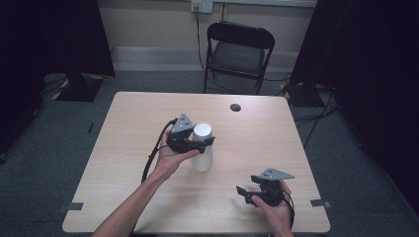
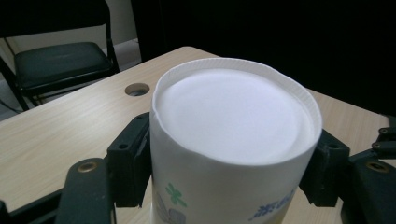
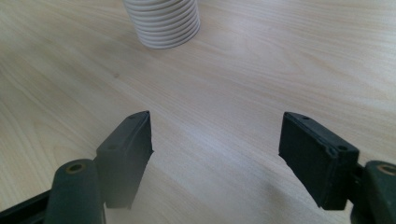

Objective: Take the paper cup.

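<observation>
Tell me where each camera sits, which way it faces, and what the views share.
High view: above the person's side, looking forward and down on the table; forearms, left gripper and right gripper show.
Left gripper view: rides that gripper, facing the chair; jaws clamp the upside-down paper cup stack.
Right gripper view: looks down across bare tabletop; jaws open.
Shared: all three show the cup stack.

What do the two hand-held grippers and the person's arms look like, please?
Both are black, boxy tools. The left hand-held gripper and the right hand-held gripper each carry a grey three-cornered plate on top and trail a black cable. Each has two blocky black jaws on arms with brass-coloured rivets, as both gripper views show. The forearms are bare, with no sleeves in sight.
</observation>
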`<state>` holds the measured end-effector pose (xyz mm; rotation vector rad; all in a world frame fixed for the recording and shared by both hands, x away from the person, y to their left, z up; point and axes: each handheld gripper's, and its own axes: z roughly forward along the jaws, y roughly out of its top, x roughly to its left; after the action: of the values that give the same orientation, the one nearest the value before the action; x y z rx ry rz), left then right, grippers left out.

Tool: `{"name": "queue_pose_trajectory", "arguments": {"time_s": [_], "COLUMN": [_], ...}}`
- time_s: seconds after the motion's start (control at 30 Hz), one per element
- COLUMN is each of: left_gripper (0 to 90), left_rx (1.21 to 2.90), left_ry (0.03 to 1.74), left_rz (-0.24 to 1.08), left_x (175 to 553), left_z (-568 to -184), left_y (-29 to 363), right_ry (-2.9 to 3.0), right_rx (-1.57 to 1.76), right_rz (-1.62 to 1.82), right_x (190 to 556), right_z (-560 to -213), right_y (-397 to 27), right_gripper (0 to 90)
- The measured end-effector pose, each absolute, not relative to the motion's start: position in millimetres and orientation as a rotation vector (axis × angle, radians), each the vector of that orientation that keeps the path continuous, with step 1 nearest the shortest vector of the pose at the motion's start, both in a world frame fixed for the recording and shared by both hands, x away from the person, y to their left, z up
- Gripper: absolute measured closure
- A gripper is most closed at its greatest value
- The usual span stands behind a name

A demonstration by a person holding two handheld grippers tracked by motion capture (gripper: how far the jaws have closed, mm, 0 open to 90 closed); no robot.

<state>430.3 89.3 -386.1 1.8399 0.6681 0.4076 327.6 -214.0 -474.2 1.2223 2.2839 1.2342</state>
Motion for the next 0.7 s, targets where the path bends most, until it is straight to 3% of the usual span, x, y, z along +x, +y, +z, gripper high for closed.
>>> {"name": "queue_pose_trajectory", "arguments": {"time_s": [0.7], "left_gripper": [31.9], "left_rx": [1.756], "left_ry": [0.643], "left_rz": [0.405], "left_x": [423.4], "left_z": [-367.3], "left_y": [97.0], "right_ry": [2.298], "right_rx": [1.205], "right_rz": [1.252], "right_x": [326.2], "right_z": [-473.5], "right_y": [-211.7], "right_gripper": [25.1]}}
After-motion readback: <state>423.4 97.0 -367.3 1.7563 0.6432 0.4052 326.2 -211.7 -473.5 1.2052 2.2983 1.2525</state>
